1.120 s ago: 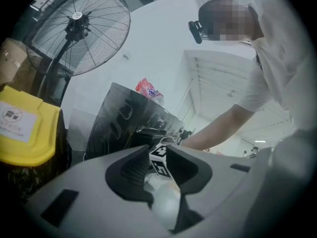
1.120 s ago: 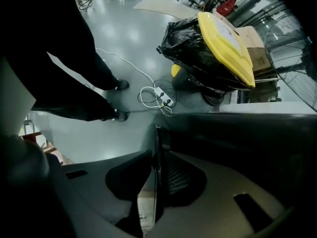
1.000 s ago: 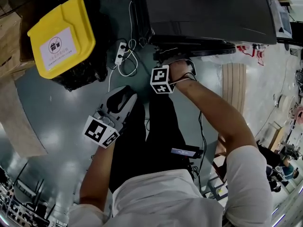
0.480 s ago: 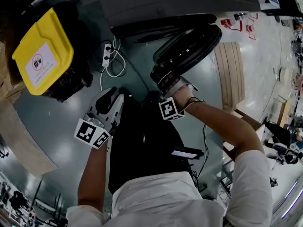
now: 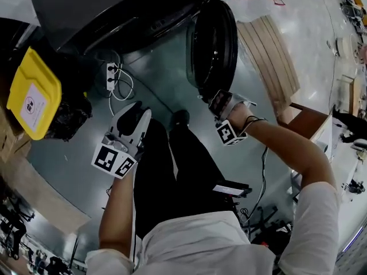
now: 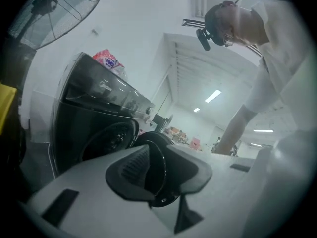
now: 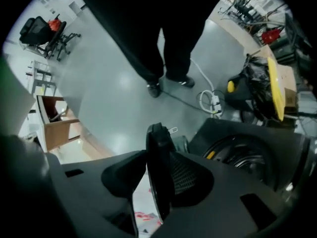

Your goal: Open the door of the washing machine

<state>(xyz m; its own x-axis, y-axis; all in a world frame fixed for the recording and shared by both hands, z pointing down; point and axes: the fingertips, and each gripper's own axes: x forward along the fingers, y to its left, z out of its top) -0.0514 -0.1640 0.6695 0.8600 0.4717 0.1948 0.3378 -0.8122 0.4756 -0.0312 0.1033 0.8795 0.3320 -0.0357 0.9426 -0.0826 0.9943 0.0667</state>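
Glossy grey-green floor spreads below me. At the far side stands the dark washing machine, its round door hanging wide open on the right. My right claw has the door's near rim between jaws that have just been opening, loose around it. My left claw hangs to the left, jaws apart, empty.

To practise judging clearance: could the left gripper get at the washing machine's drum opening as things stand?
Probably yes: the door is swung aside, and nothing stands between the left gripper and the drum opening.
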